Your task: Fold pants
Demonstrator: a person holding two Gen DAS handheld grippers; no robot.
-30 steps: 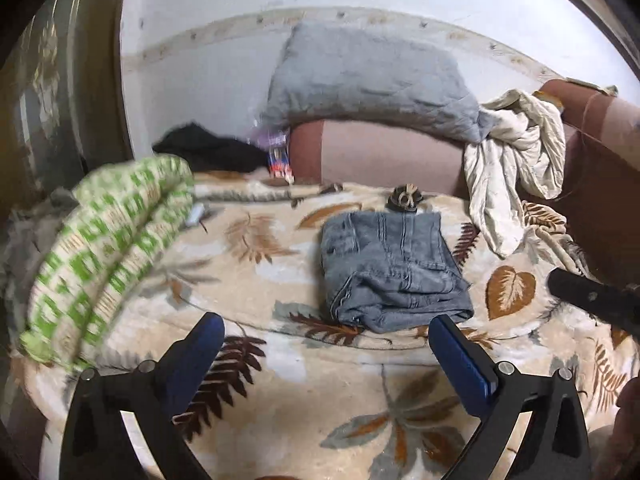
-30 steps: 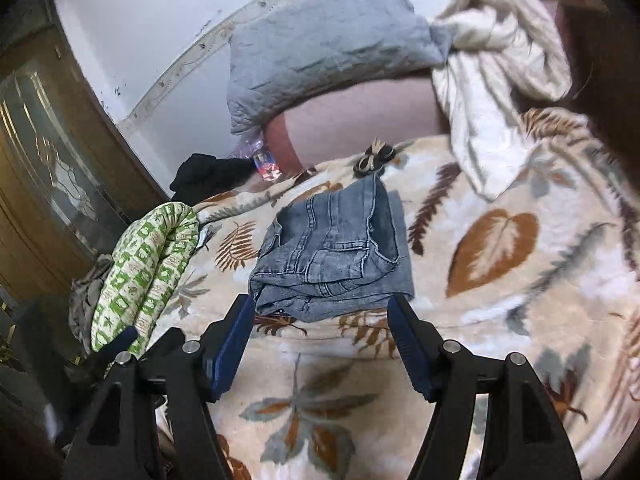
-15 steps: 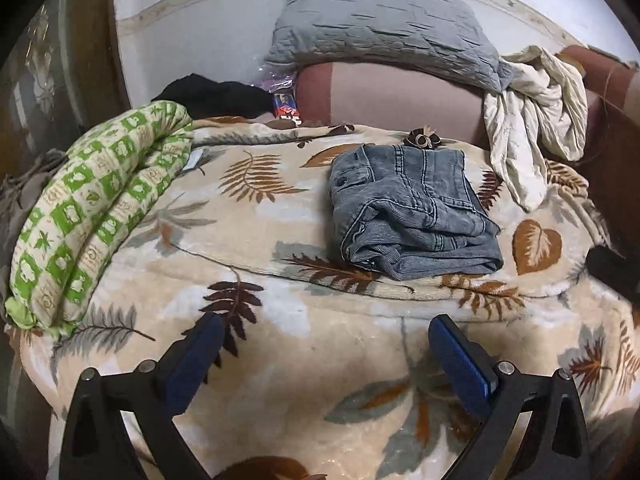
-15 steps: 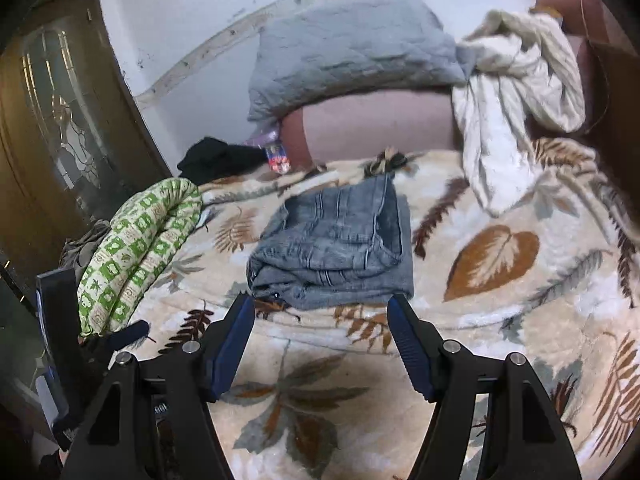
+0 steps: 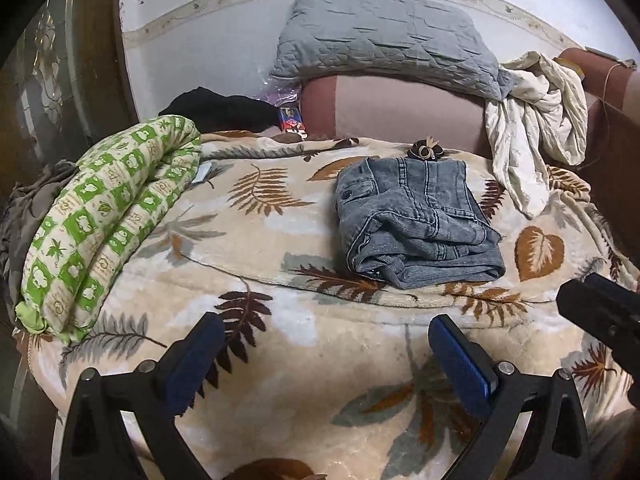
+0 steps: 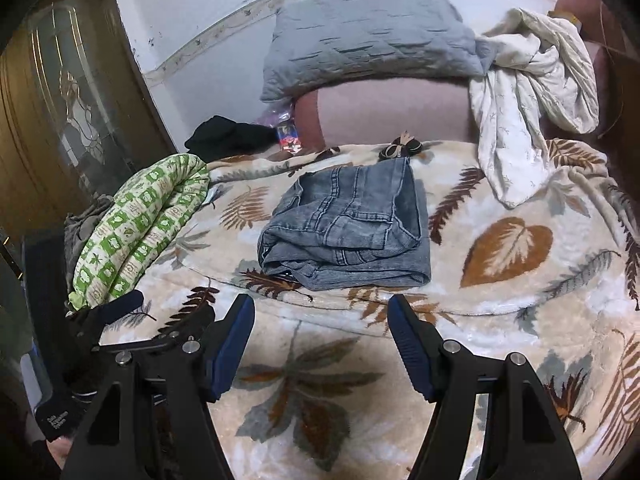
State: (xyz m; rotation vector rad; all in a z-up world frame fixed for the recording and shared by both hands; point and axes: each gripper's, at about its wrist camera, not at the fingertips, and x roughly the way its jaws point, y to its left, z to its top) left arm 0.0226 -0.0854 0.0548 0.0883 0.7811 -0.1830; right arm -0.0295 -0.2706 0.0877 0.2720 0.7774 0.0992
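The folded blue-grey denim pants (image 6: 346,228) lie at twelve o'clock beyond the empty, spread right gripper (image 6: 320,344); the left gripper (image 5: 320,356), also spread, sees them toward one o'clock.

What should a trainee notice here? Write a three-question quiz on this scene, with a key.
1. True or false: the left gripper is shut on the jeans.
2. What lies on the leaf-print blanket left of the jeans: A) green patterned quilt B) basket C) shoe?
3. Fill in: the right gripper is ____ and holds nothing.

Key: 1 false, it is open, short of the folded jeans; 2 A; 3 open.
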